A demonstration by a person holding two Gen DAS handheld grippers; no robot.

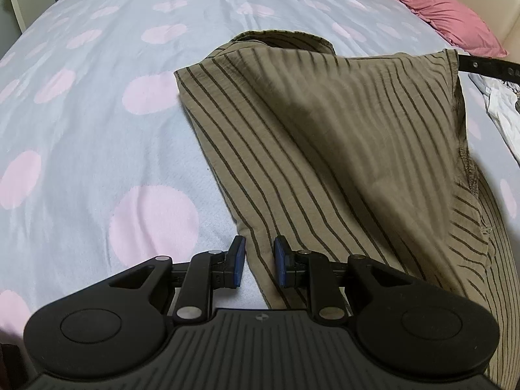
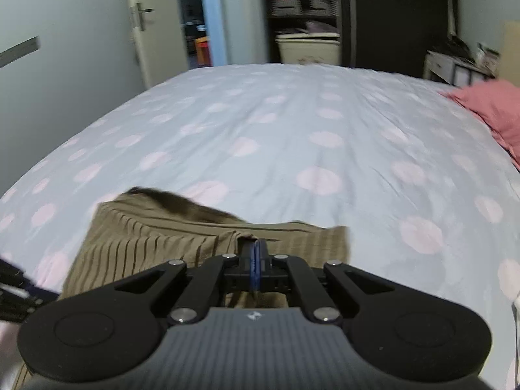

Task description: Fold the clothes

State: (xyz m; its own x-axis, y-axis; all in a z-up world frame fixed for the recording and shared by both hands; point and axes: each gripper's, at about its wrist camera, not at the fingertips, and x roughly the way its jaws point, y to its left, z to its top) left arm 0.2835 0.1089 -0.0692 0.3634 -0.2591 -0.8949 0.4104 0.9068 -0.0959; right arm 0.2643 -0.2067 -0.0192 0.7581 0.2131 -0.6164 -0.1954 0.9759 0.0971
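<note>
An olive shirt with dark stripes (image 1: 292, 149) lies on the bed. Its right part is lifted into a slanted sheet that rises to a corner at the upper right. A black bar (image 1: 487, 68) of the other gripper reaches to that corner. My left gripper (image 1: 260, 260) is open low at the shirt's near left edge, and the fabric edge runs between its blue pads without being pinched. In the right wrist view my right gripper (image 2: 255, 253) is shut on a fold of the shirt (image 2: 156, 234), held above the bed.
The bed cover (image 1: 97, 130) is light blue with pink dots. A pink pillow (image 1: 448, 16) lies at the headboard side. White clothes (image 1: 500, 110) sit at the right edge. Beyond the bed are a door (image 2: 152, 26), shelves and a white basket (image 2: 308, 48).
</note>
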